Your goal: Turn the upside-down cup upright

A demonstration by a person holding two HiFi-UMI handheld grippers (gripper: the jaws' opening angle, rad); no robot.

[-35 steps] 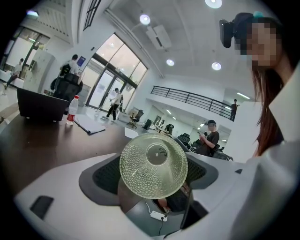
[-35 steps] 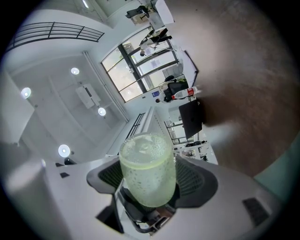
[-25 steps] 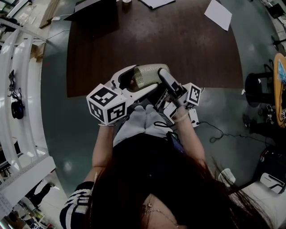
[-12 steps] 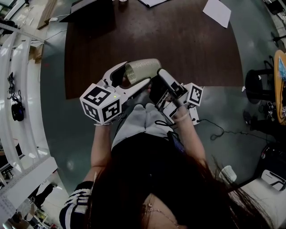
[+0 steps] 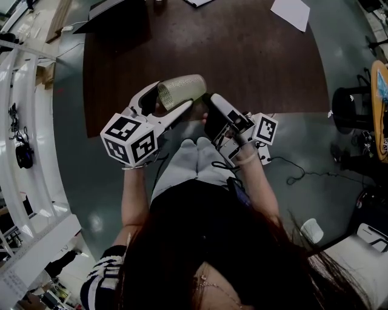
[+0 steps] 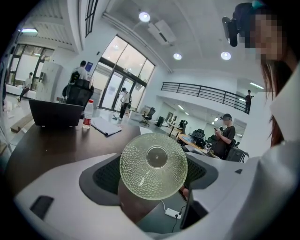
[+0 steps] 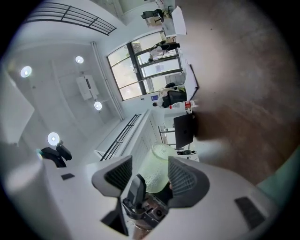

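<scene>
- The cup (image 5: 182, 91), a pale glass with a pebbled wall, lies on its side in the air just above the near edge of the dark brown surface (image 5: 254, 66). It does not rest on the surface.
- My left gripper (image 6: 154, 174) has hold of it. The jaws stand wide apart, with one pad on each side of the cup's wall, clamped on it. One round end of the cup faces straight back at that gripper's camera. I cannot tell whether it is the base or the mouth.
- My right gripper (image 7: 151, 174) is at the cup's other end, at the surface's near edge. Its jaws are partly apart and have just been closing. The cup shows between them, close to one pad with a gap at the other, so this gripper has no grip on it.
- The left marker cube (image 5: 128, 139) hangs off the surface's near edge, over the floor (image 5: 79, 181). The right marker cube (image 5: 265, 129) sits off the same edge, further right.
- A dark laptop (image 5: 118, 12) stands at the surface's far left corner, with a clear bottle (image 6: 87, 114) just beside it.
- A white sheet of paper (image 5: 290, 12) lies near the surface's far right corner.
- A thin cable (image 5: 297, 175) trails across the floor off the surface's near right corner.
- White shelving (image 5: 24, 121) runs along the floor to the left of the surface.
</scene>
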